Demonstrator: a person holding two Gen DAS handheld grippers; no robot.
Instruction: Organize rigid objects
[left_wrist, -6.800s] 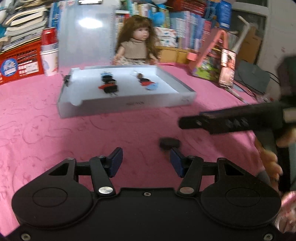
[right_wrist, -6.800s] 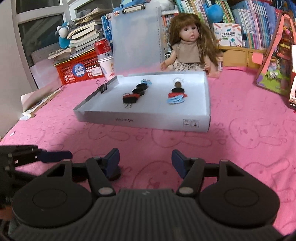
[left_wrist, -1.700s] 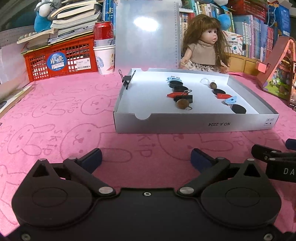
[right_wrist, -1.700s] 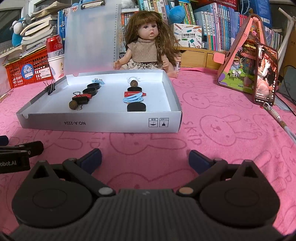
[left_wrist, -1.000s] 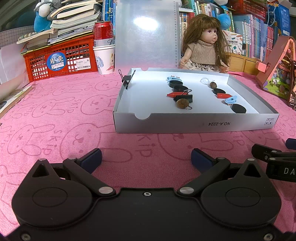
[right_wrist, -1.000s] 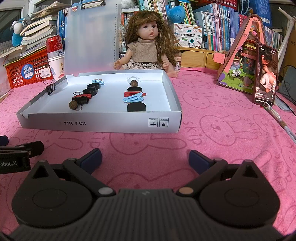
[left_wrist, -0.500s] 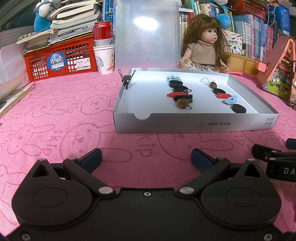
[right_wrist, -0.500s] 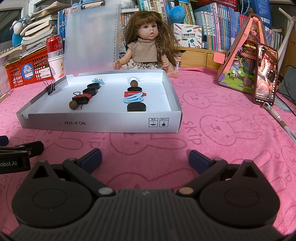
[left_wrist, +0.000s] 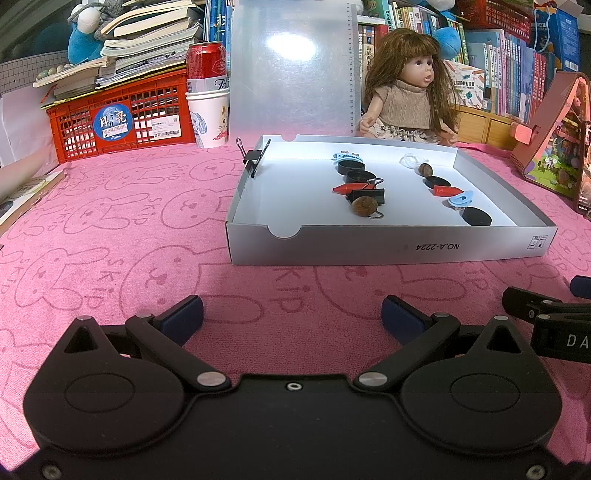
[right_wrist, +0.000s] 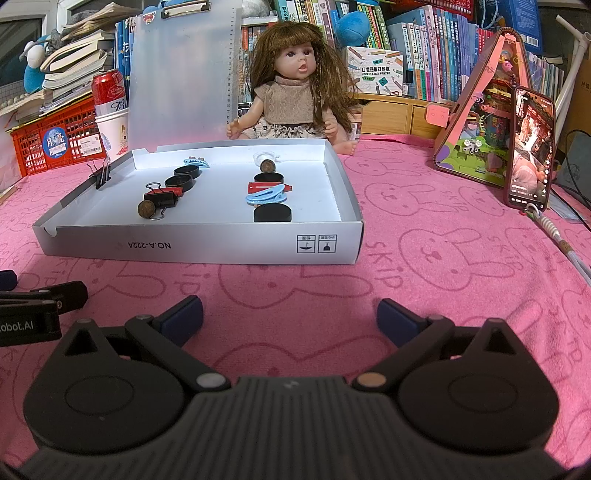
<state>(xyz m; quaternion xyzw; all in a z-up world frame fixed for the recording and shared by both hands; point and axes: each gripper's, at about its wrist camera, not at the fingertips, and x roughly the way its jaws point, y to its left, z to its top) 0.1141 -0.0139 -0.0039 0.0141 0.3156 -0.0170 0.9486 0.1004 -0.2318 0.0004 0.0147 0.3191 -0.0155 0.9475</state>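
A shallow white cardboard tray (right_wrist: 207, 247) holds two rows of small items running near to far. In the left row lie a brown ball (right_wrist: 145, 209), a black binder clip (right_wrist: 162, 198), and two black rings (right_wrist: 179, 182). In the right row lie a black disc (right_wrist: 272, 213), a blue hair clip (right_wrist: 266, 194), a red piece (right_wrist: 258, 187) and another brown ball (right_wrist: 267, 166). A binder clip (right_wrist: 101, 173) grips the tray's left wall.
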